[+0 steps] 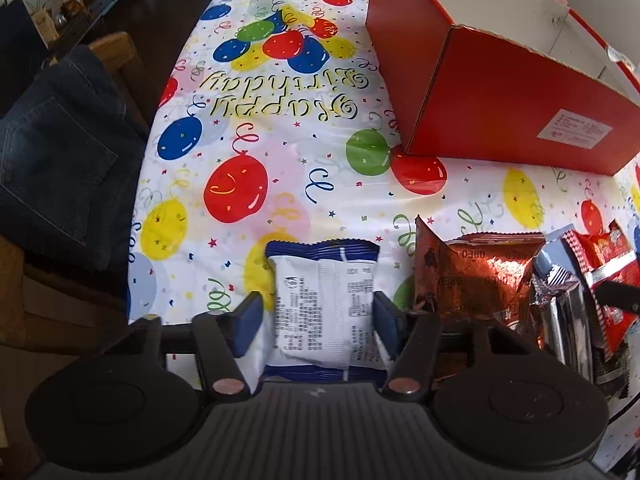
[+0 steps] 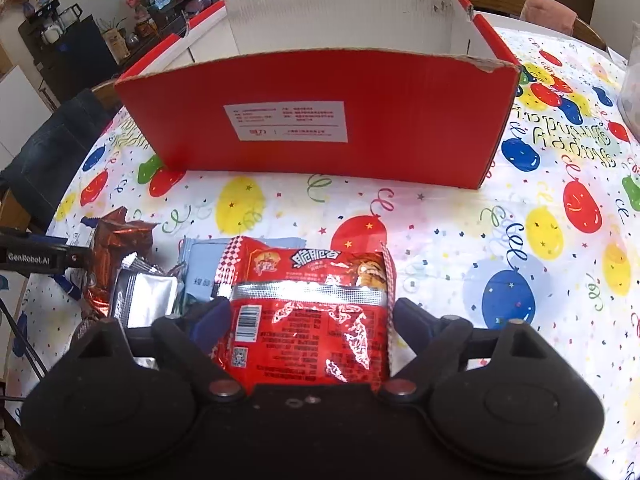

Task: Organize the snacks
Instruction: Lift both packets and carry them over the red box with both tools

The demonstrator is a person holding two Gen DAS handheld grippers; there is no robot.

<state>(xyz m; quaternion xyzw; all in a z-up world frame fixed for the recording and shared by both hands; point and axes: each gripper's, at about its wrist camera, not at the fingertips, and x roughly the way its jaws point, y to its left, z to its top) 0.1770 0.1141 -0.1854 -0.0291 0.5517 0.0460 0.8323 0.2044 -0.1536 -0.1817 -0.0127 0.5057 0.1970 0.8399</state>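
My left gripper (image 1: 318,312) is shut on a white and blue snack packet (image 1: 324,300) low over the table. My right gripper (image 2: 310,318) is shut on a red snack packet (image 2: 308,316), which also shows at the right edge of the left wrist view (image 1: 604,276). A copper Oreo packet (image 1: 476,280) and a silver packet (image 1: 568,320) lie between them; in the right wrist view the Oreo packet (image 2: 116,256) and silver packet (image 2: 144,300) lie left of my gripper. An open red cardboard box (image 2: 320,120) stands beyond, seen also in the left wrist view (image 1: 500,96).
A balloon-print birthday tablecloth (image 1: 280,120) covers the table. Dark jeans (image 1: 60,160) hang over a wooden chair at the table's left edge. A light blue packet (image 2: 200,264) lies under the red one. Shelves with clutter stand at the back.
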